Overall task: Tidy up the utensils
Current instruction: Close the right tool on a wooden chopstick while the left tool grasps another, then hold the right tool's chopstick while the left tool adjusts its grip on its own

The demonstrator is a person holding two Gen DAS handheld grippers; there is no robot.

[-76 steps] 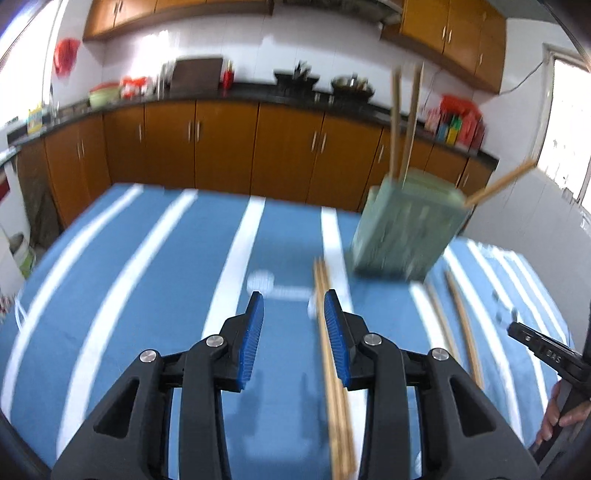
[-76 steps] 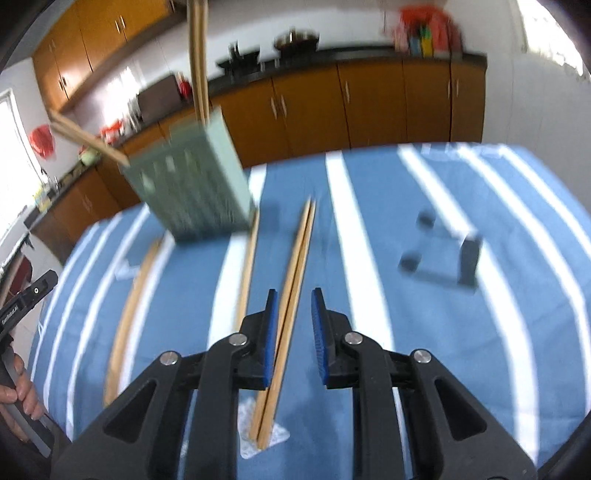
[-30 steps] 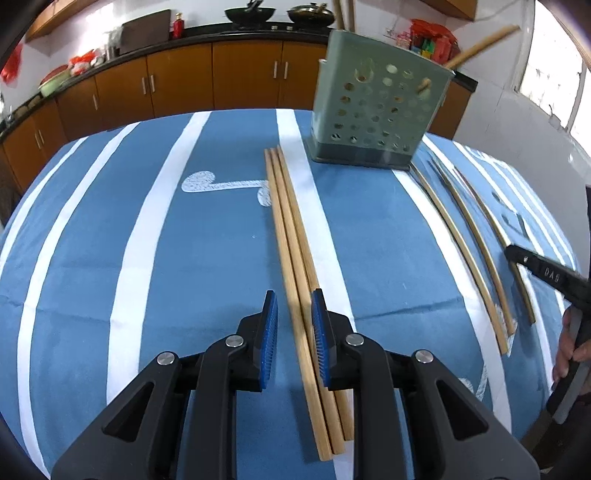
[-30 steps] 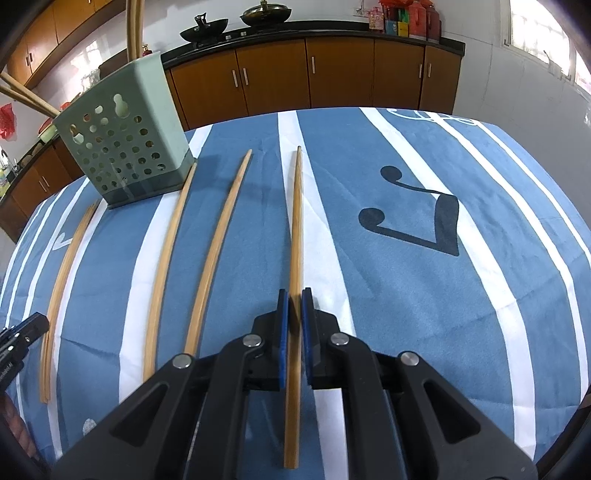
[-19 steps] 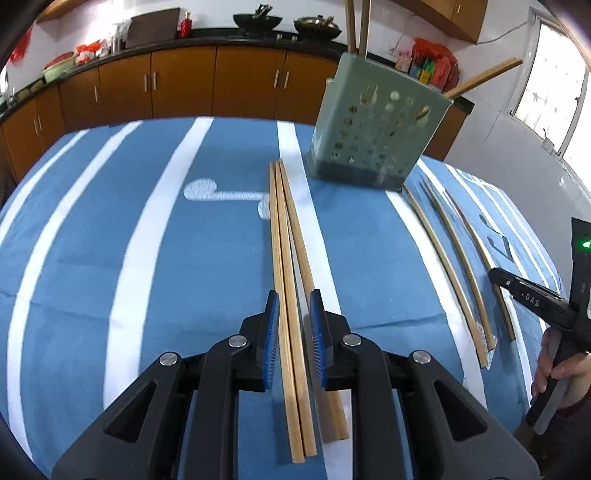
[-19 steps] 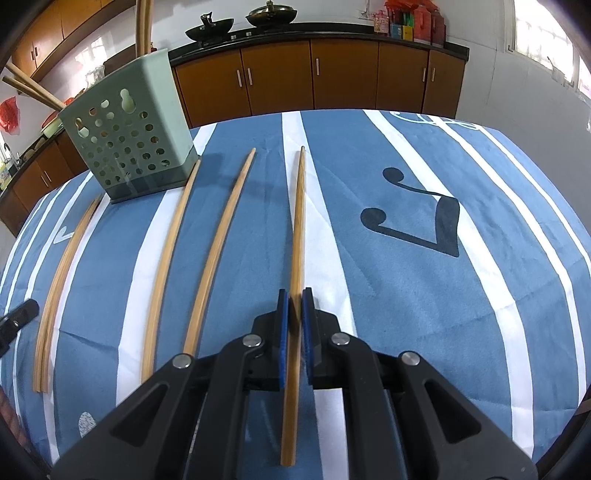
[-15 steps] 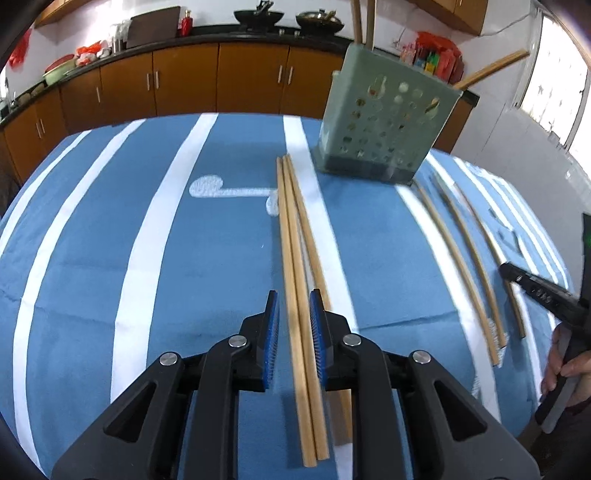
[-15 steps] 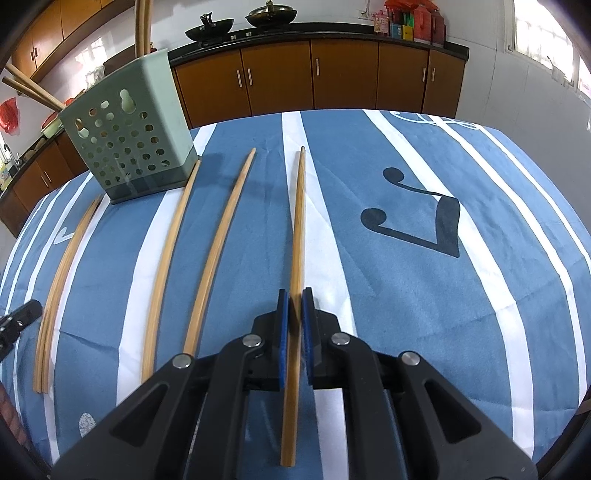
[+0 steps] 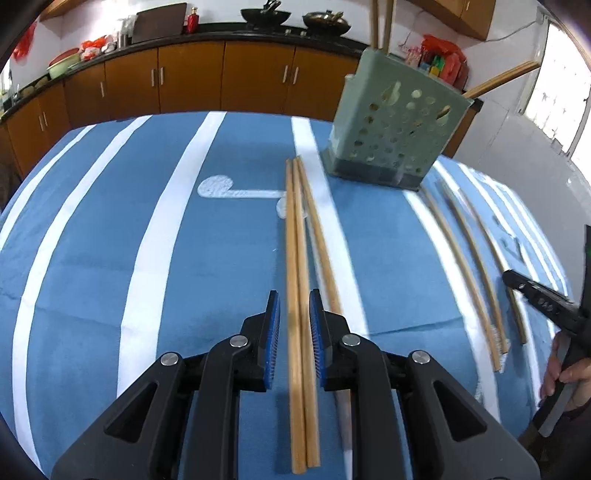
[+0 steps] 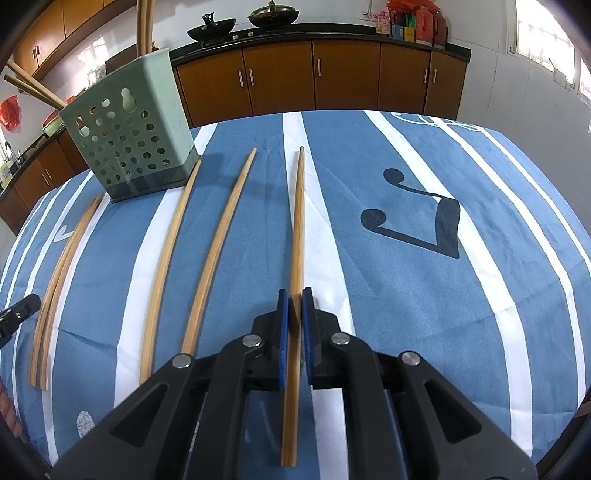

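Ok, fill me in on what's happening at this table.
A person is sorting chopsticks into the green holder with two handheld grippers. The right gripper is shut on a single chopstick. The left gripper is open, straddling a pair of chopsticks on the blue striped cloth. More chopsticks lie loose beside the holder.

Home kitchen: wooden cabinets [image 10: 280,79], woks [image 9: 266,14] on counter
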